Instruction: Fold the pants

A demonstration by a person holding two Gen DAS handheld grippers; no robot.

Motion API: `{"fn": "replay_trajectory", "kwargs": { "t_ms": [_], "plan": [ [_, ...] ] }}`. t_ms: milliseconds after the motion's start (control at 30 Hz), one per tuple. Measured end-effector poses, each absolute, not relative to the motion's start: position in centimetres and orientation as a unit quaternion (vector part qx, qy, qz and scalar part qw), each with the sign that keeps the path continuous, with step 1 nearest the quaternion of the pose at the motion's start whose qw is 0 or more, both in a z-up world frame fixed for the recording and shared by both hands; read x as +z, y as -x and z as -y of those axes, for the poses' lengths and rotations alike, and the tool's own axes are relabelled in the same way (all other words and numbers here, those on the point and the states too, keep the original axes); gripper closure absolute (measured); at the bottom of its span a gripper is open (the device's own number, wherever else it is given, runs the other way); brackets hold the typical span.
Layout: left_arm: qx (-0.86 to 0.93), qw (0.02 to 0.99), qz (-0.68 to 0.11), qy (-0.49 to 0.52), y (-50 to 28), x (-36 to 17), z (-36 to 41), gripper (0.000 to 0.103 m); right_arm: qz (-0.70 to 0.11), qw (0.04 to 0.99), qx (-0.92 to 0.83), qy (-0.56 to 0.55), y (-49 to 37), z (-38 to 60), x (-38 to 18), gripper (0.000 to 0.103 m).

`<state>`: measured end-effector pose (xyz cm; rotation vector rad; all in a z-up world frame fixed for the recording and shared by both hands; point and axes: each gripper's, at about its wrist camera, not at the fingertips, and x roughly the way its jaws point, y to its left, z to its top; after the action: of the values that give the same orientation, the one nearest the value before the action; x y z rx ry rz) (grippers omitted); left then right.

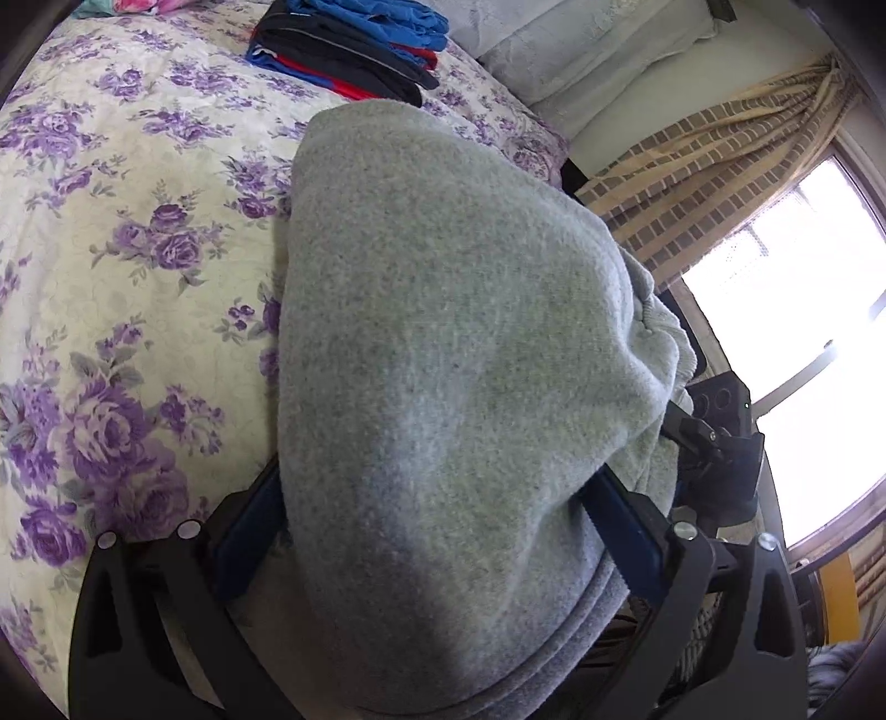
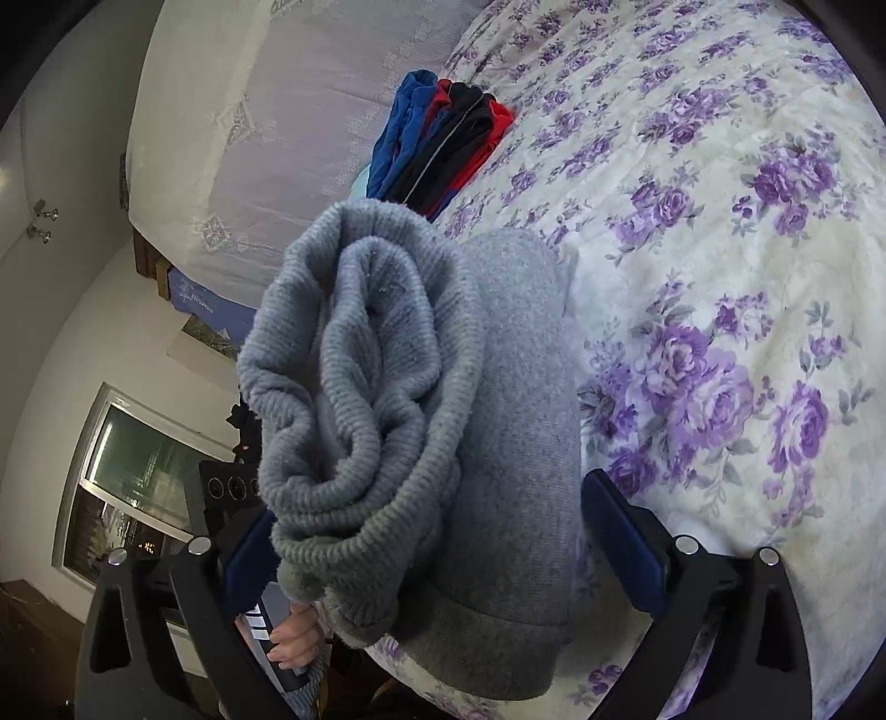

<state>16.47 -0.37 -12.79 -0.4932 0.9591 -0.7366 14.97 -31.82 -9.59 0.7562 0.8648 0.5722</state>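
The grey fleece pants [image 1: 443, 360] fill the middle of the left wrist view, bunched and draped between and over my left gripper [image 1: 432, 531]. Its blue-padded jaws stand wide apart with the cloth between them; no pinch shows. In the right wrist view the pants [image 2: 498, 415] hang in a folded bundle with the ribbed cuffs [image 2: 360, 387] at the left. My right gripper [image 2: 437, 559] also stands wide open around the cloth. The other gripper [image 1: 714, 443] shows at the right of the left wrist view, beside the pants.
A bed with a purple floral bedspread [image 1: 138, 249] lies under and beyond the pants. A stack of folded blue, red and black clothes [image 1: 354, 44] sits at the far end; it also shows in the right wrist view [image 2: 443, 149]. A bright window [image 1: 803, 332] and curtain are at the right.
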Motion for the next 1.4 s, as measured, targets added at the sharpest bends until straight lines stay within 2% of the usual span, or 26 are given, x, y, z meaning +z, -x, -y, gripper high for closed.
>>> {"fn": "replay_trajectory", "kwargs": {
  "t_ms": [67,100,133,167,267,333,433,600,1000,1233,1400],
  "plan": [
    [-0.343,0.799,-0.44,0.226,-16.2,-12.8,0.6,0.005,-0.397,0.798,0.271,-0.363,-14.7,31.9,-9.9,0.022],
    [-0.343,0.798,-0.439,0.228,-15.9,-12.8,0.6,0.007,-0.394,0.799,0.269,-0.366,-14.9,31.9,-10.2,0.024],
    [-0.349,0.795,-0.438,0.232,-15.9,-12.7,0.9,0.017,-0.388,0.803,0.269,-0.364,-14.8,31.9,-10.2,0.027],
    [-0.354,0.793,-0.438,0.235,-15.8,-12.6,1.2,0.021,-0.384,0.805,0.269,-0.363,-14.6,31.8,-10.2,0.03],
    [-0.353,0.793,-0.429,0.249,-15.5,-12.6,1.0,0.03,-0.378,0.808,0.267,-0.364,-14.0,31.9,-10.2,0.034],
    [-0.359,0.783,-0.425,0.277,-15.4,-12.9,0.1,0.043,-0.375,0.81,0.266,-0.363,-13.6,31.9,-10.2,0.035],
    [-0.368,0.771,-0.415,0.313,-15.3,-13.1,-0.9,0.056,-0.369,0.814,0.262,-0.364,-13.1,31.8,-10.2,0.036],
    [-0.368,0.782,-0.406,0.299,-15.5,-11.8,-0.7,0.063,-0.366,0.814,0.261,-0.368,-13.1,31.8,-9.5,0.041],
    [-0.364,0.811,-0.383,0.252,-20.5,-6.3,-1.2,0.065,-0.351,0.825,0.279,-0.344,-18.1,30.8,-4.8,0.044],
    [-0.358,0.842,-0.338,0.219,-30.4,1.6,-1.9,0.065,-0.315,0.841,0.31,-0.313,-28.2,29.5,3.1,0.044],
    [-0.345,0.855,-0.322,0.214,-41.5,8.4,-2.7,0.064,-0.291,0.851,0.319,-0.298,-40.1,28.6,9.6,0.044]
  ]
}}
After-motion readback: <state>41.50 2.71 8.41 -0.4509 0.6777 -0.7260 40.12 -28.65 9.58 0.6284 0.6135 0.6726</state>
